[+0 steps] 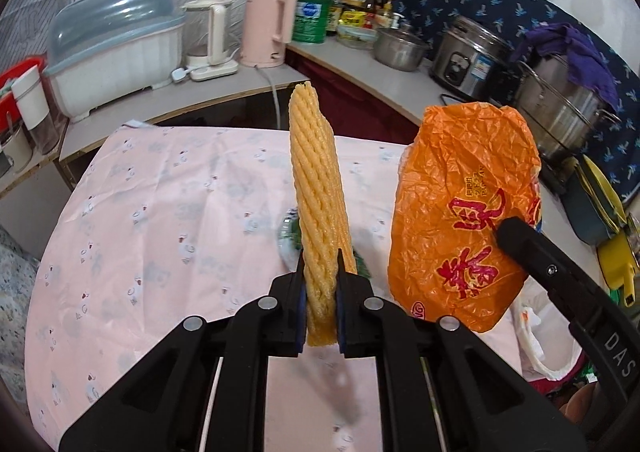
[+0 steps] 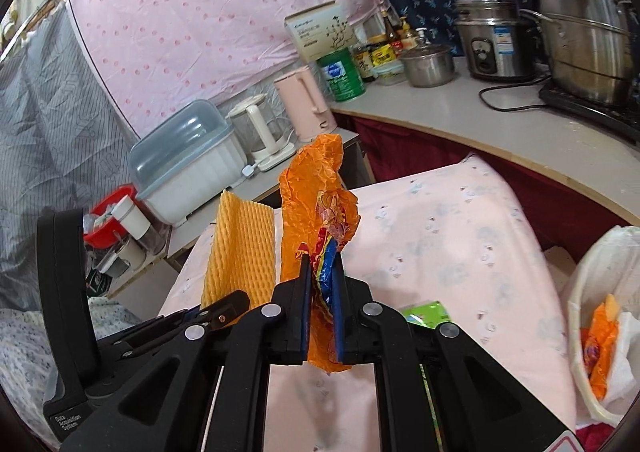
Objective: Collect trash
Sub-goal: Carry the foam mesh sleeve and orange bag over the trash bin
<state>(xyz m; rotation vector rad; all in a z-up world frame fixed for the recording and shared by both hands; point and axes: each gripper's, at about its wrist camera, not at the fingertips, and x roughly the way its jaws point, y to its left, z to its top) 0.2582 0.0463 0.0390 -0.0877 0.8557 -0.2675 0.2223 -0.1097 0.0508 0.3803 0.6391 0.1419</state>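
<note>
From my left wrist camera, my left gripper point(image 1: 319, 264) is closed tight on a yellow foam net point(image 1: 318, 196), which stands upright between my fingers above the pink tablecloth point(image 1: 160, 192). At three o'clock from it hangs an orange plastic bag point(image 1: 460, 208) printed with red Chinese characters too crumpled for me to read. My right gripper's finger reaches in from four o'clock, its body marked "DAS". A green wrapper point(image 1: 290, 230) lies on the cloth just behind the net. At twelve o'clock, a pink kettle point(image 1: 268, 28) stands on the counter.

From my right wrist camera, my right gripper point(image 2: 322, 268) is pinched shut on the orange plastic bag point(image 2: 310, 188), with red, yellow and blue print showing between my fingers. The foam net point(image 2: 240, 248) stands at nine o'clock, held by my left gripper, whose body reads "Data Acquisition System". At four o'clock, a white-lined bin point(image 2: 600, 292) holds orange scraps.
</note>
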